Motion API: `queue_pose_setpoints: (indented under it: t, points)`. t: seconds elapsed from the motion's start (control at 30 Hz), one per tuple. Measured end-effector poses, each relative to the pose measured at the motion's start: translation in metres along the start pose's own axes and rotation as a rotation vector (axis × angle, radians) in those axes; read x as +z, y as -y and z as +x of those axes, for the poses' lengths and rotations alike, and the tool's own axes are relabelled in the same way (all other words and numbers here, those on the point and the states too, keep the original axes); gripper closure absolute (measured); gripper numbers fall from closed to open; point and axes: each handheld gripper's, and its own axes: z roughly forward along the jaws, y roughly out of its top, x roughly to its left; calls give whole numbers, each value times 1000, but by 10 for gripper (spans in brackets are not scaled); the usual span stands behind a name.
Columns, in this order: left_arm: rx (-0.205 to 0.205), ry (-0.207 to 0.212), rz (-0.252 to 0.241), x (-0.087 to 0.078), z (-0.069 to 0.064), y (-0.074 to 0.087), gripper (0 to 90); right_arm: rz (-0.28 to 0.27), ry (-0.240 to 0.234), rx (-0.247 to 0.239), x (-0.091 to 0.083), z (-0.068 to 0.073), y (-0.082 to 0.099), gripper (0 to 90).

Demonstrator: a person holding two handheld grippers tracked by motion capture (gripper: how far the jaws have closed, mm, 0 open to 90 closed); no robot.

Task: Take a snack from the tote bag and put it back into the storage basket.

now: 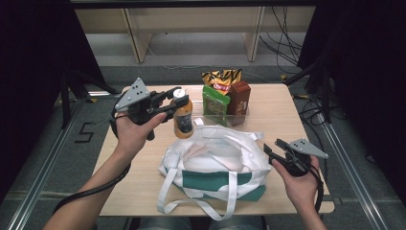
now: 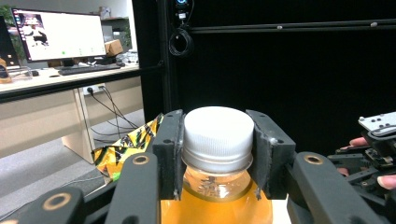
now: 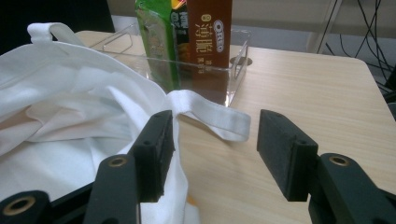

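Wooden table point(image 1: 282, 115): tote bag point(image 1: 215, 163), clear bin point(image 1: 225, 115)

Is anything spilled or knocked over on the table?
Nothing stands out. The left gripper holds the orange drink bottle upright by its white cap, still sealed. The snack packs stand in the clear bin, and the white bag sits open with nothing spilled.

Bag point(image 1: 215, 165) on worktop point(image 1: 282, 120) in front of me. Behind it, tray point(image 1: 239, 117) with packets point(image 1: 214, 103) and carton point(image 1: 238, 98). Bottle point(image 1: 182, 117) left of tray, in my left claw point(image 1: 173, 101).
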Motion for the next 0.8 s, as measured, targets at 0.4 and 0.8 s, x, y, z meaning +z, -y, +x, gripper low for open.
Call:
queue_pose_setpoints:
  t: [0.4, 0.8]
  points:
    - [6, -17, 2, 6, 9, -1, 587, 13, 5, -3, 0, 0, 1, 463]
    - [-1, -34, 7, 12, 21, 2, 586, 13, 7, -7, 0, 0, 1, 463]
